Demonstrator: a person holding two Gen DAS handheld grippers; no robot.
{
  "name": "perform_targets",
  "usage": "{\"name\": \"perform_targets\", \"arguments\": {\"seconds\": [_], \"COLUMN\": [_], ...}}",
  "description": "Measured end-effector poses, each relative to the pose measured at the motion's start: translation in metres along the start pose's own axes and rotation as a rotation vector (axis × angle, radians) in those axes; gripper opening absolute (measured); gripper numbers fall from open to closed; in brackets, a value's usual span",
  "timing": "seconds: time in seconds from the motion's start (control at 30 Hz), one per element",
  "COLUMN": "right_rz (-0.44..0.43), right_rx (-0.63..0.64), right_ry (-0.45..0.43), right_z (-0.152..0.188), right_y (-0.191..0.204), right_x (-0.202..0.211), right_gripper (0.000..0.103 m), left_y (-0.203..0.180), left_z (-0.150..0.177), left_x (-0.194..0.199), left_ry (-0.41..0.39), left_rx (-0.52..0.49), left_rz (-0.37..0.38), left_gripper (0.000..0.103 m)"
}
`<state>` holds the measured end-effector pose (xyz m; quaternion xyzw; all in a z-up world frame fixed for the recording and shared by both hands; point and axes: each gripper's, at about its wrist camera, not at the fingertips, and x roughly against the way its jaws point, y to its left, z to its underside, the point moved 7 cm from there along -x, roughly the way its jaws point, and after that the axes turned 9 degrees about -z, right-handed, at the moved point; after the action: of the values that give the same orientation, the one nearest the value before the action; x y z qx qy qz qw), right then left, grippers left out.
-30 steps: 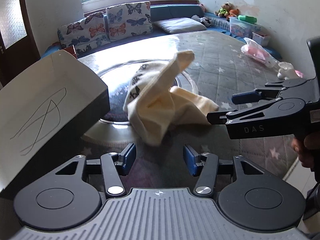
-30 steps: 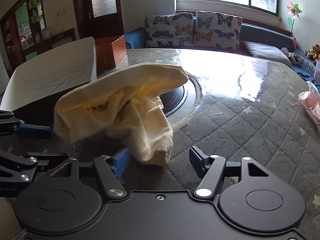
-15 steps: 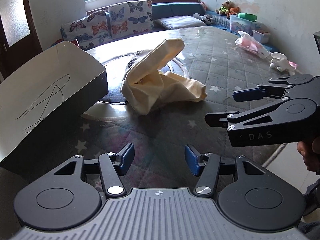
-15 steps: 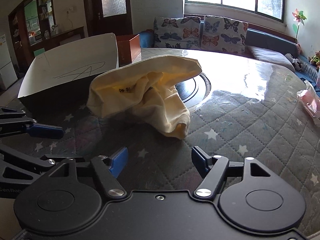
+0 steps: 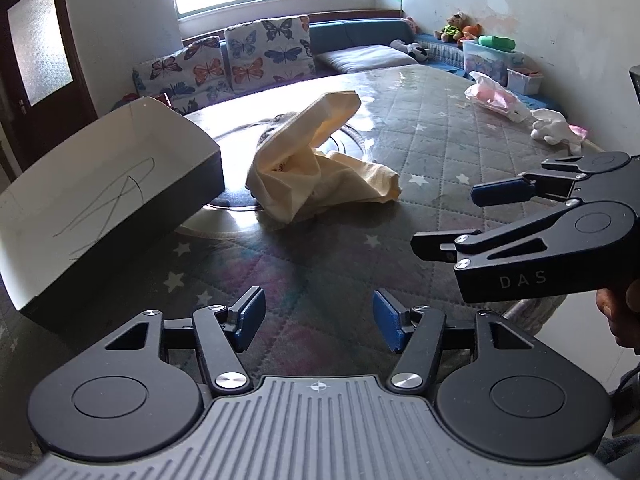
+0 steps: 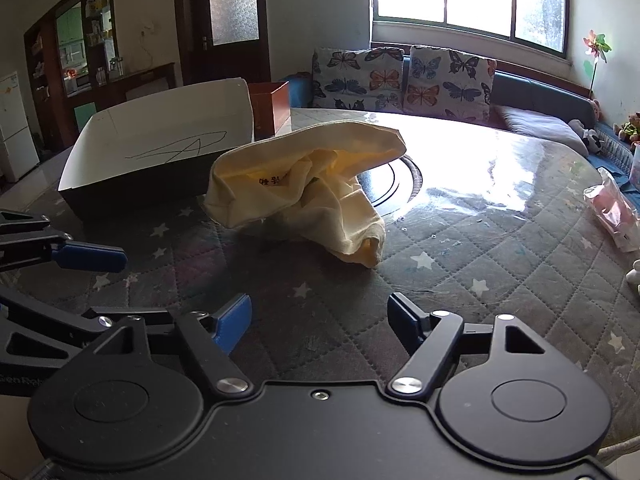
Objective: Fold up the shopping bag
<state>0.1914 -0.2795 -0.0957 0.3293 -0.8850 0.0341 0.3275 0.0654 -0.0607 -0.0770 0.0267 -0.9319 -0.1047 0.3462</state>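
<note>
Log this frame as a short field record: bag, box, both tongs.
bag: cream cloth shopping bag, crumpled in a heap on the quilted table, not folded
box: open white-lined box, beside the bag
left tongs: jaws opening, nothing between them, short of the bag
right tongs: jaws opening, nothing between them, short of the bag

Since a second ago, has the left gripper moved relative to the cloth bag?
Yes. The left gripper has backed away from the cream cloth bag, which now sits farther up its view, beside the box; nothing is between its opening jaws.
</note>
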Motion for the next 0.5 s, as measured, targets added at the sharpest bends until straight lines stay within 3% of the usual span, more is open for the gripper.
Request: {"name": "perform_targets", "arguments": {"seconds": [0.5], "right_rz": [-0.014], "right_rx": [-0.025], "right_ry": [0.029], "right_z": [-0.005], "right_y": [-0.008], "right_x": [-0.015], "right_gripper": [0.078], "left_y": [0.003], "left_z": [-0.013], "left_x": [-0.027], "left_ry": [0.045], "left_rx": [-0.009], "left_rz": [0.001], "left_gripper": [0.061]}}
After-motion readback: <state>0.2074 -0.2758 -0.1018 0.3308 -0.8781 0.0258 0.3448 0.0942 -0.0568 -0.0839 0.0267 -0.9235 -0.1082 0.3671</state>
